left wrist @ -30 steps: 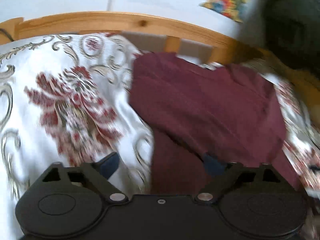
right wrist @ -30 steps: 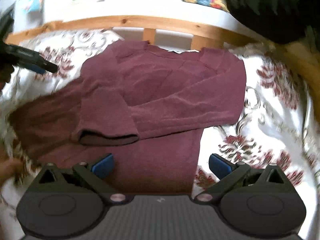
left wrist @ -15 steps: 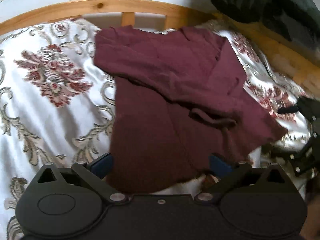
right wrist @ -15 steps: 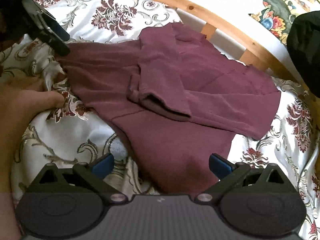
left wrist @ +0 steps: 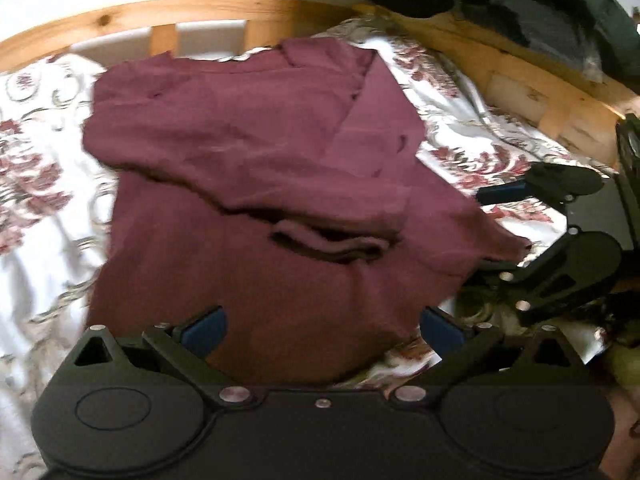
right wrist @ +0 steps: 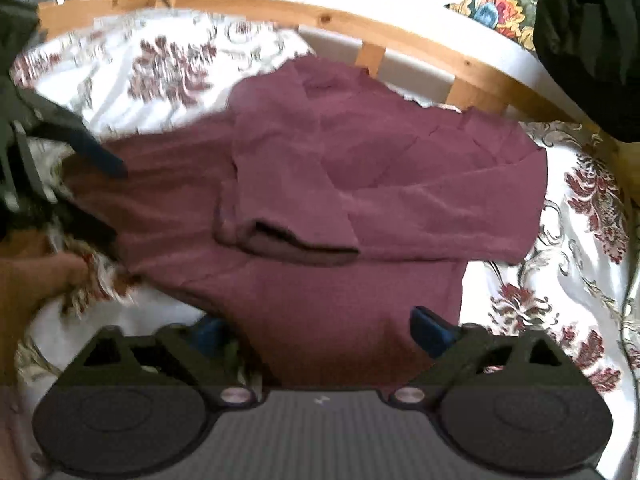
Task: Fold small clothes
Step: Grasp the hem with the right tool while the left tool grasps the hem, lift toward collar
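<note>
A maroon long-sleeved shirt (left wrist: 256,152) lies flat on the bed, one sleeve folded across its chest with the cuff (left wrist: 328,246) in the middle. My left gripper (left wrist: 322,328) hangs open over the shirt's near hem, and the cloth lies under the gap between its blue pads. In the right wrist view the shirt (right wrist: 400,184) fills the centre. My right gripper (right wrist: 320,332) is closing, with the hem's corner between its fingers, and the pads stand apart from the cloth. The left gripper (right wrist: 104,196) shows at the left edge, the right gripper (left wrist: 496,232) at the shirt's right corner.
A white bedspread (right wrist: 580,248) with red floral print covers the bed. A curved wooden rail (left wrist: 132,16) runs behind the shirt. Dark clothing (left wrist: 540,4) is piled at the back right beside a colourful cushion (right wrist: 496,0). A hand (right wrist: 36,280) rests on the spread at the left.
The left gripper swung from the bedspread over to the shirt's hem and came nearer to it. The right gripper's fingers moved slightly inward, and its view rolled and shifted along the hem.
</note>
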`<action>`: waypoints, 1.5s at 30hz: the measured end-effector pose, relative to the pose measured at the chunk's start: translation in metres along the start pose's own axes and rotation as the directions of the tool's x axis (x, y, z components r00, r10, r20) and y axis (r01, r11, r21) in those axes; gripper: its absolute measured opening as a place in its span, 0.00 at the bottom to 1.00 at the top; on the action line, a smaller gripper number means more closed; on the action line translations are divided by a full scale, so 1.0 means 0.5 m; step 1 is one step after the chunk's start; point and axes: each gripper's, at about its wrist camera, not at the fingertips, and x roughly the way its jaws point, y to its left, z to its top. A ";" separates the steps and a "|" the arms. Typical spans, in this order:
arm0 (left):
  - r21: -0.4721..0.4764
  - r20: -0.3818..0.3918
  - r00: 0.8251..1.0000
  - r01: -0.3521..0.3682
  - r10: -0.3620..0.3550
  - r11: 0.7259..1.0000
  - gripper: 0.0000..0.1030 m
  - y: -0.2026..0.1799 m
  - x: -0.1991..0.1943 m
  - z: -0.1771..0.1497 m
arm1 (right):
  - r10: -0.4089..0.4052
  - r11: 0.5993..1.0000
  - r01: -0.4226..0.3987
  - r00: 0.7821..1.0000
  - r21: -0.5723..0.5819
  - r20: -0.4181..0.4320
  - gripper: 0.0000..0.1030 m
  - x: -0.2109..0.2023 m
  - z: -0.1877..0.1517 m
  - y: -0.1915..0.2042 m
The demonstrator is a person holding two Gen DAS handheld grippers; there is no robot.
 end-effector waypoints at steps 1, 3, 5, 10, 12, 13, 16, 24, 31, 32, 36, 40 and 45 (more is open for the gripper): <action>0.002 -0.003 1.000 0.015 -0.015 1.000 0.99 -0.009 0.008 0.004 | 0.013 1.000 -0.013 1.000 0.006 0.010 0.71 -0.003 0.002 -0.001; 0.016 -0.015 0.999 0.031 -0.031 0.999 0.99 -0.026 0.023 0.010 | 0.038 0.999 -0.038 0.999 0.015 0.018 0.54 -0.007 0.006 -0.002; 0.048 -0.031 0.999 0.036 -0.035 0.998 0.99 -0.045 0.038 0.016 | 0.065 0.998 -0.065 0.998 0.021 0.022 0.37 -0.010 0.009 -0.003; 0.147 -0.053 0.998 -0.018 0.026 0.989 0.99 -0.080 0.063 0.023 | 0.088 0.995 -0.090 0.995 0.042 0.042 0.23 -0.018 0.014 -0.012; 0.168 -0.054 0.996 -0.057 0.067 0.984 0.98 -0.084 0.070 0.025 | 0.091 0.993 -0.094 0.995 0.064 0.050 0.22 -0.019 0.015 -0.019; 0.173 -0.052 0.995 -0.080 0.090 0.982 0.94 -0.083 0.072 0.026 | 0.091 0.993 -0.095 0.994 0.075 0.055 0.22 -0.021 0.015 -0.022; 0.164 -0.052 0.987 -0.139 0.149 0.977 0.84 -0.072 0.074 0.029 | 0.067 0.992 -0.074 0.995 0.103 0.073 0.18 -0.024 0.014 -0.035; 0.099 -0.028 0.954 -0.293 0.297 0.951 0.44 -0.031 0.030 0.009 | 0.009 0.984 -0.034 0.990 0.173 0.140 0.10 -0.045 0.017 -0.068; 0.023 -0.017 0.930 -0.367 0.368 0.930 0.22 0.045 -0.038 -0.014 | 0.002 0.989 -0.021 0.992 0.146 0.130 0.10 -0.044 0.017 -0.061; 0.015 -0.017 0.928 -0.371 0.371 0.929 0.22 0.052 -0.043 -0.016 | 0.000 0.990 -0.017 0.992 0.138 0.125 0.10 -0.045 0.016 -0.058; -0.024 -0.032 0.929 -0.369 0.369 0.929 0.21 0.077 -0.055 -0.028 | -0.011 0.996 0.004 0.997 0.086 0.082 0.11 -0.039 0.010 -0.042; -0.022 -0.031 0.927 -0.376 0.375 0.926 0.20 0.081 -0.057 -0.039 | -0.053 0.999 0.053 0.997 0.008 -0.055 0.34 -0.009 -0.006 -0.020; -0.004 -0.040 0.922 -0.385 0.385 0.923 0.21 0.078 -0.054 -0.049 | -0.162 0.986 0.164 0.977 0.009 -0.136 0.44 -0.001 -0.022 -0.033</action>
